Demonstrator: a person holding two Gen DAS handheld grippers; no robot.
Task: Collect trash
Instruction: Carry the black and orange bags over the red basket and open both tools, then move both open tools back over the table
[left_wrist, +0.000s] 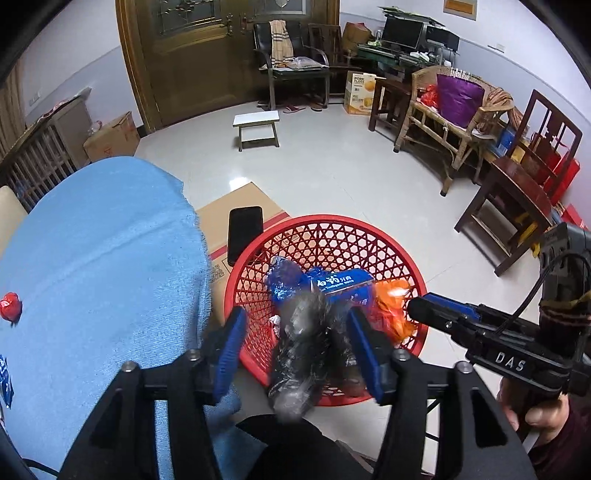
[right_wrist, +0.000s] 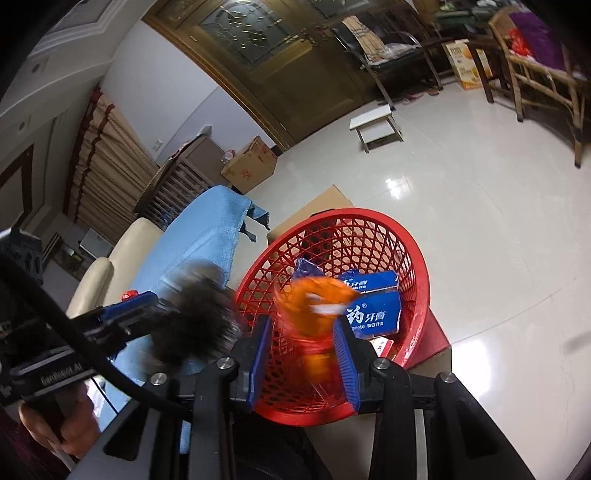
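Note:
A red mesh basket (left_wrist: 399, 258) (right_wrist: 413, 251) stands on a cardboard box beside the blue-clothed table. It holds a blue toothpaste box (left_wrist: 345, 282) (right_wrist: 373, 306) and a blue wrapper (left_wrist: 282, 277). My left gripper (left_wrist: 295, 332) is open over the basket's near rim; a crumpled black plastic bag (left_wrist: 301, 339) (right_wrist: 199, 314), blurred, is between its fingers without touching them. My right gripper (right_wrist: 304, 339) is open above the basket, with an orange wrapper (right_wrist: 317, 299) (left_wrist: 393, 306) blurred between its fingers. A red candy wrapper (left_wrist: 10, 305) lies on the cloth.
A black phone (left_wrist: 245, 232) lies on the cardboard box (left_wrist: 236, 206) behind the basket. The blue tablecloth (left_wrist: 99, 258) covers the table at left. A white stool (left_wrist: 256, 127), chairs and boxes stand farther across the tiled floor.

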